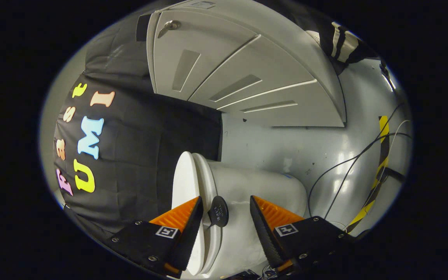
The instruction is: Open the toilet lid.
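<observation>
Two fingers of the claw (224, 214) stand spread, pinching nothing, straddling the small dark tab (218, 211) on the toilet lid (184, 182). The lid seems closed against the toilet (259, 186), so the tab likely serves as the lifting grip.

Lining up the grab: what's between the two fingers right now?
In the gripper view, the open gripper has the toilet lid edge and a small dark round tab between its fingers, nearer one finger; neither presses on them.
</observation>
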`<state>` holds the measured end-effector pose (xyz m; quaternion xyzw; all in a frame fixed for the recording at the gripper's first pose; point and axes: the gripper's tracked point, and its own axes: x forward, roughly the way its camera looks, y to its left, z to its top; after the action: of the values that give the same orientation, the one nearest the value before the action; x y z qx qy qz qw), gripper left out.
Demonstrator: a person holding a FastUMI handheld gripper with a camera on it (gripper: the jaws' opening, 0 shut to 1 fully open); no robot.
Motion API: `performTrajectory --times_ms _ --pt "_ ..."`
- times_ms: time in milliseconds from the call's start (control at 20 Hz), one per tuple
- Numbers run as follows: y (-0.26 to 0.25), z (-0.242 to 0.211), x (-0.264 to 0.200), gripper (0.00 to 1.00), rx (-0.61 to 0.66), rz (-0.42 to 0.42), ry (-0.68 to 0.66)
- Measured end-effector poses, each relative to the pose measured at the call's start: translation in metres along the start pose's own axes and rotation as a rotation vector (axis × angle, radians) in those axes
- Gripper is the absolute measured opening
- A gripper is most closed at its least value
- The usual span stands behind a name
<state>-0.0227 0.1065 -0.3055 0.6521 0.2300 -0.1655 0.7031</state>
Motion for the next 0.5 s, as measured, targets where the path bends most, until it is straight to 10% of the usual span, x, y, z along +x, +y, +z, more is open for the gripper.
performTrajectory --times_ms 500 --pt "0.0074 -0.0023 0.0092 0.24 0.030 0.010 0.040"
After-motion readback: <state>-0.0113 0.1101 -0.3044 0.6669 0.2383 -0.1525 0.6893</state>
